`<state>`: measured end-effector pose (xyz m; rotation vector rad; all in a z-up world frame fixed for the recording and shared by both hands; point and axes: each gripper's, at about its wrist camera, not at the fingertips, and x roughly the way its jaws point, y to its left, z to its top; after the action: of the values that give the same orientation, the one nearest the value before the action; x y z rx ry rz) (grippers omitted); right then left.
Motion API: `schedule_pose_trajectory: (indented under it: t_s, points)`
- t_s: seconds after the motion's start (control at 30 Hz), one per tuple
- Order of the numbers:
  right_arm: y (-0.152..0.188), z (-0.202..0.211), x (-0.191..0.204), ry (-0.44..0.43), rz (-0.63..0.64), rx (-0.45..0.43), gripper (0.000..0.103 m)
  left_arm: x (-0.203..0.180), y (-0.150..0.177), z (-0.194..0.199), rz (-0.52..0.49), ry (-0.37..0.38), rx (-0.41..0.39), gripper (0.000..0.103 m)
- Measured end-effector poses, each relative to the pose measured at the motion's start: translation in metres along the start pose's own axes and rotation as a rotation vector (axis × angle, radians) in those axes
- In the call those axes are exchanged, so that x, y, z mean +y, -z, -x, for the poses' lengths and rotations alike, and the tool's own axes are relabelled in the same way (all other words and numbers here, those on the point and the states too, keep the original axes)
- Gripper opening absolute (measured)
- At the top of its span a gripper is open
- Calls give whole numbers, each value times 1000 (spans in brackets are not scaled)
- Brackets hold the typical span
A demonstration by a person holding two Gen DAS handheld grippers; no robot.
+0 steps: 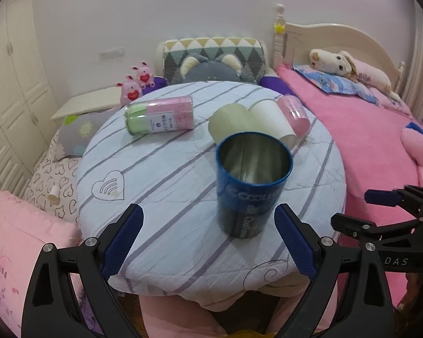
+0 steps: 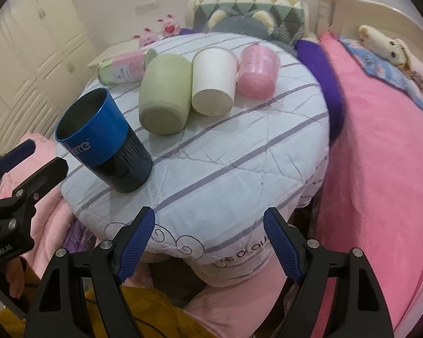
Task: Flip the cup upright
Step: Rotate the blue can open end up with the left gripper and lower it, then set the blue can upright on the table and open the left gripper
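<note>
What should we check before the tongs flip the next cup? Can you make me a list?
1. Blue cup standing upright, mouth up: ok.
2. Left tongs open and empty: ok.
3. Right tongs open and empty: ok.
4. Cups on their sides left to flip: green cup, white cup, pink cup: not ok yet.
5. Room around the green cup: it touches or nearly touches the white cup: cannot tell.
6. Tall pink and green bottle lying down too: cannot tell if it counts.

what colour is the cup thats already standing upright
Blue on the upper part, dark navy below, with a bare metal inside; the upright cup shows best in the right wrist view.
</note>
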<state>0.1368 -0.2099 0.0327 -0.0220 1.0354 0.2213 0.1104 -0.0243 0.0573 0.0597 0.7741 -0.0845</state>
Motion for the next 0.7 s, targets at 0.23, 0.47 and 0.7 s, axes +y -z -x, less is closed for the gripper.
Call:
schedule_pose_trajectory:
  t_s: [0.23, 0.47, 0.7]
  points:
    - [21, 11, 16, 106, 10, -88, 81, 9, 16, 3, 8, -84, -49, 96]
    - [39, 26, 25, 168, 34, -185, 81, 13, 31, 14, 38, -78, -127, 96]
    - [51, 36, 24, 232, 11, -387, 81, 8, 39, 30, 49, -38, -217, 96]
